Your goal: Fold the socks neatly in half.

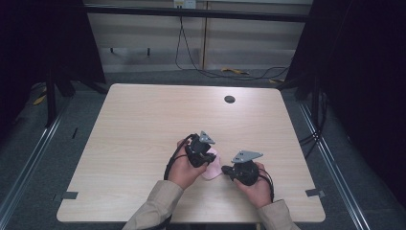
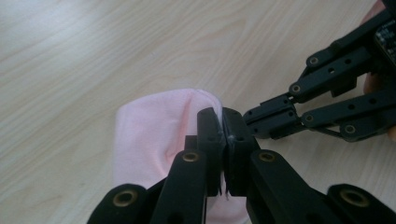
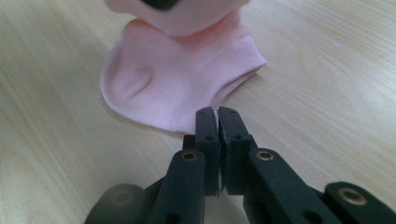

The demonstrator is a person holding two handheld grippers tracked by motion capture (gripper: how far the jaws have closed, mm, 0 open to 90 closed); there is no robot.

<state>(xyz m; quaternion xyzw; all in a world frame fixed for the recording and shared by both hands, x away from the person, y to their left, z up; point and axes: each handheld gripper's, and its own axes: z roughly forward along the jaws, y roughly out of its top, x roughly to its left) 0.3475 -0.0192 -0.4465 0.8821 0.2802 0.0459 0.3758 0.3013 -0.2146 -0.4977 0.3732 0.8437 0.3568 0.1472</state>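
A pink ankle sock (image 1: 212,166) lies near the table's front middle, between my two grippers. The left gripper (image 2: 220,122) is shut on one end of the sock (image 2: 154,135) and holds that end folded over the rest. My left gripper (image 1: 207,154) sits at the sock's left side in the high view. From the right comes my right gripper (image 3: 217,112), shut, with its tips on the near corner of the sock (image 3: 177,79) by the cuff. In the left gripper view the right gripper (image 2: 250,117) nearly touches the left jaws.
The sock rests on a pale wooden table (image 1: 143,124) with a round cable hole (image 1: 230,99) at the back right. Dark frame posts and cables stand beyond the far edge, and the floor drops away on both sides.
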